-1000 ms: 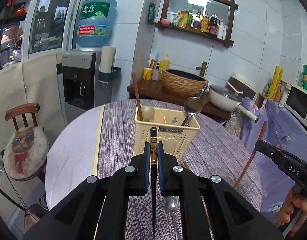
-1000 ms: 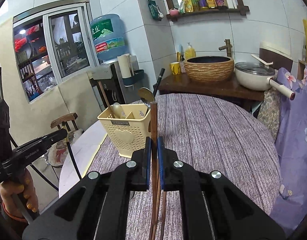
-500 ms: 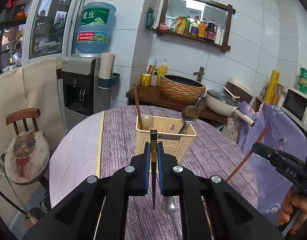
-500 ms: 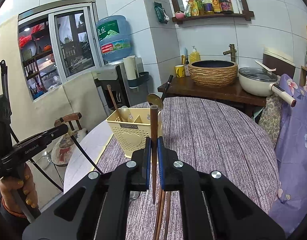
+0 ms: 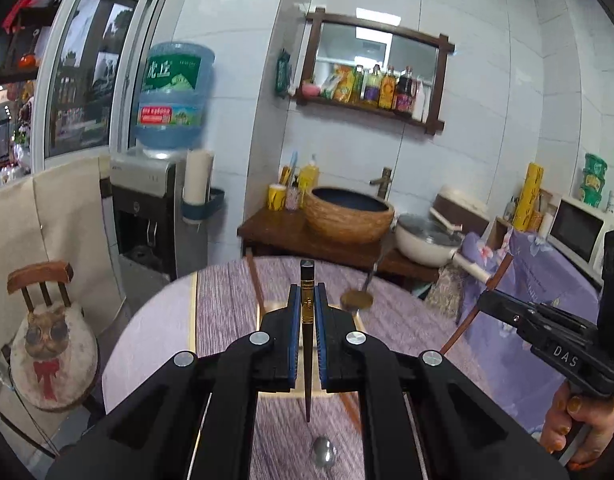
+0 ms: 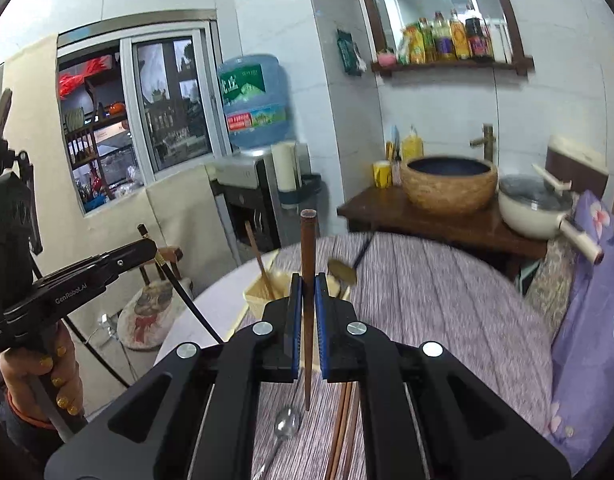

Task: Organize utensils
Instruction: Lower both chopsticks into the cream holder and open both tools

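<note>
My left gripper [image 5: 307, 294] is shut on a black chopstick with a gold band [image 5: 307, 274], held upright above the table. My right gripper [image 6: 307, 286] is shut on a brown wooden chopstick [image 6: 308, 240], also upright. The cream utensil basket [image 6: 259, 294] stands on the round table, mostly hidden behind the fingers. It holds a ladle [image 6: 341, 270] and a brown chopstick [image 6: 257, 256]. A metal spoon [image 6: 287, 420] and two brown chopsticks [image 6: 343, 420] lie on the purple striped cloth [image 6: 427, 300] below the grippers. Each gripper shows at the edge of the other's view.
A chair with a cat cushion [image 5: 53, 344] stands left of the table. Behind it are a water dispenser [image 5: 155, 216] and a wooden side table with a woven basin [image 5: 349, 214] and a white pot [image 5: 425, 244]. A purple flowered cover [image 5: 547, 280] lies at the right.
Both grippers have risen, each still holding its chopstick. The basket has dropped lower in both views and now sits largely behind the fingers.
</note>
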### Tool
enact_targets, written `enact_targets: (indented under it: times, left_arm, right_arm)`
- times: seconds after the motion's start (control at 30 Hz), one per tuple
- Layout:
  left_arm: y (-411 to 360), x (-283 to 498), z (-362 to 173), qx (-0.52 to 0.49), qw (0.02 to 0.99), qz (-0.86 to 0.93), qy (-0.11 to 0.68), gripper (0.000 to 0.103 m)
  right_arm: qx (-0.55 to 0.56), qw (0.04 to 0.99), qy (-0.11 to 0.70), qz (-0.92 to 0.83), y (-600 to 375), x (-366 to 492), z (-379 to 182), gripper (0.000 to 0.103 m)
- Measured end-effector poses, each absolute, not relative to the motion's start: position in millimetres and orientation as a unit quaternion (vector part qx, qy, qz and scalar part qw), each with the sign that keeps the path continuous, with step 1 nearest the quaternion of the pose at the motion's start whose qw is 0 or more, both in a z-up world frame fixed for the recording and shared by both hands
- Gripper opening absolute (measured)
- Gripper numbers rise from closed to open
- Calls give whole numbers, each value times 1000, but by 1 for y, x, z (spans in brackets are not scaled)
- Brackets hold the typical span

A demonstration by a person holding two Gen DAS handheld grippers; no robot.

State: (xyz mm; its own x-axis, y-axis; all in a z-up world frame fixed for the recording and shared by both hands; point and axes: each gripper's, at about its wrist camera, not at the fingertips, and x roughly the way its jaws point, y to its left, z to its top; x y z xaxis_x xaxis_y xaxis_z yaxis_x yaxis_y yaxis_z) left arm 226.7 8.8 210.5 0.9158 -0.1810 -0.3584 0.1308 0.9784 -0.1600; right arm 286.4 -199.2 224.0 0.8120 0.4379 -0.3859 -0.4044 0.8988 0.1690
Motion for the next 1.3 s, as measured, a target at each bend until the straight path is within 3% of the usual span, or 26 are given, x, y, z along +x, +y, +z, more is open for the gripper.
enact_targets:
  times: [0.2,0.37,0.87,1.3]
  left_arm:
    - [8,257,259,-74,985,-53,144,8]
    - [4,286,263,-64,988,-31,136,8]
    - [-1,323,162,-65,972,-23,222,8]
    - [-2,329,136,-59,965,-34,252,8]
  right_arm:
    - [33,965,161,204,-183,310,279,7]
    - [35,968,159,189,-170,339,290,7]
    - [38,955,236,174,-147,390,186,7]
    - [35,950,261,170,-147,396,151,8]
